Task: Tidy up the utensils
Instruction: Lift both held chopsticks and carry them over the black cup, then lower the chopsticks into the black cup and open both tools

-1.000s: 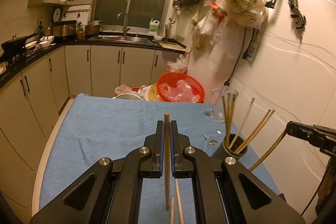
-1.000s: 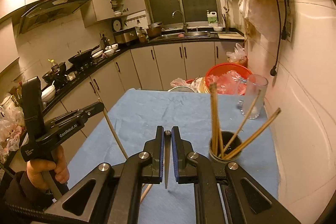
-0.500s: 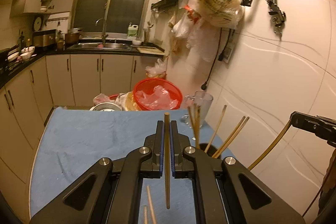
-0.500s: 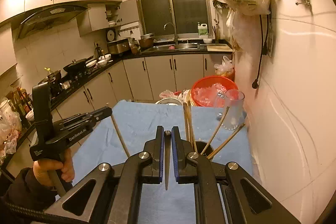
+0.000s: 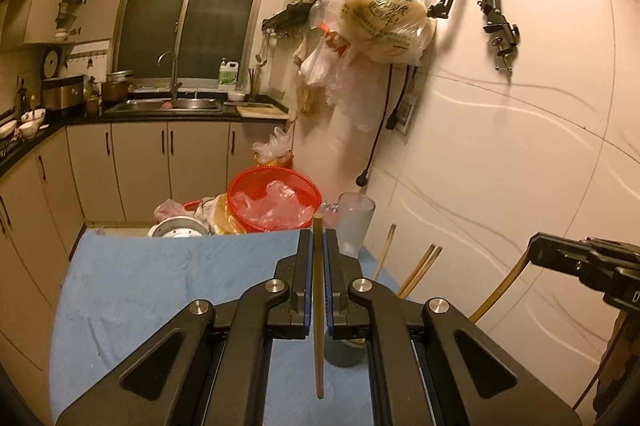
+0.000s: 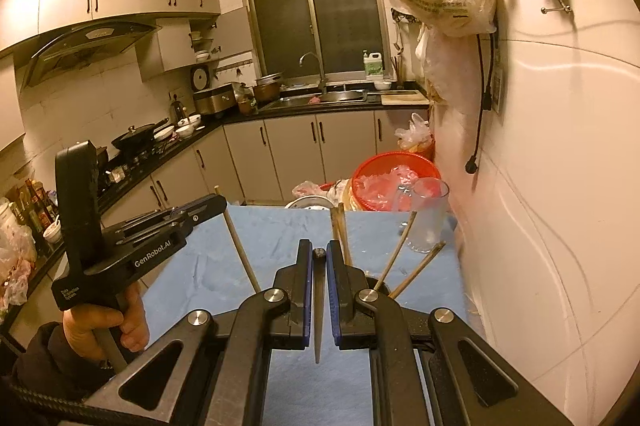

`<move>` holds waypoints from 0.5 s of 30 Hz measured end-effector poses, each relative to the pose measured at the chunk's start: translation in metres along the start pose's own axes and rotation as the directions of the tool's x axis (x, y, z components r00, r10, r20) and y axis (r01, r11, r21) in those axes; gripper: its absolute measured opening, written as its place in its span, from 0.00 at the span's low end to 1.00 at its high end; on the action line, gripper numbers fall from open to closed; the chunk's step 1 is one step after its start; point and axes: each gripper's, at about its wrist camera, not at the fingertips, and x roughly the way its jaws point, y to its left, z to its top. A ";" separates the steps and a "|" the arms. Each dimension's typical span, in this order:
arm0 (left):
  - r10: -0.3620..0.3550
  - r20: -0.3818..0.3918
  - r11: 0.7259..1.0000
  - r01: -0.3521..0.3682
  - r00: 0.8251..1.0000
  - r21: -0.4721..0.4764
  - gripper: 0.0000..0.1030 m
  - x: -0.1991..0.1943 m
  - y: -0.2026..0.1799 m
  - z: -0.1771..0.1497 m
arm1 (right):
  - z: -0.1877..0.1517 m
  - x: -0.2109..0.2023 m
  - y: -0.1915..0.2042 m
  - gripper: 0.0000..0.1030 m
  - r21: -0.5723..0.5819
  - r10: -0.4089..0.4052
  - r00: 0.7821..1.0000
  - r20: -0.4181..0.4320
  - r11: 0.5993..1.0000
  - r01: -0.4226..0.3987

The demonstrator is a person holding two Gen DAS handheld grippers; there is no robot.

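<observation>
My left gripper (image 5: 318, 246) is shut on a wooden chopstick (image 5: 318, 310) that hangs upright above the blue cloth (image 5: 160, 290). My right gripper (image 6: 319, 258) is shut on a dark pointed chopstick (image 6: 319, 314). A dark holder cup (image 5: 344, 350) with several chopsticks (image 5: 418, 272) stands just right of the left gripper, mostly hidden by it. In the right wrist view the holder (image 6: 380, 286) sits right behind the right finger. The left gripper (image 6: 160, 230) shows there at left with its chopstick (image 6: 240, 246). The right gripper (image 5: 580, 262) shows at the right edge of the left wrist view.
A clear glass (image 6: 430, 214) stands on the cloth by the white wall (image 6: 540, 186). A red basket (image 5: 274, 198) with plastic bags and a metal pot (image 5: 178, 226) sit beyond the table's far edge. Bags (image 5: 384, 14) hang on wall hooks above.
Both grippers have risen and moved toward the holder cup and the wall. The loose chopsticks seen below the left gripper are out of view. Both grips are unchanged.
</observation>
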 end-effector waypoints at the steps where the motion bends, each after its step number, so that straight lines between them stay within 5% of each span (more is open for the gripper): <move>1: -0.004 0.002 1.000 0.004 1.000 0.004 0.04 0.001 -0.003 0.003 | 0.001 -0.001 -0.001 0.07 0.000 -0.004 1.000 0.003 1.000 0.004; 15: -0.063 0.076 0.998 0.061 0.995 0.027 0.04 0.038 -0.051 0.049 | 0.049 -0.017 -0.020 0.07 0.022 -0.100 0.988 0.115 0.995 0.098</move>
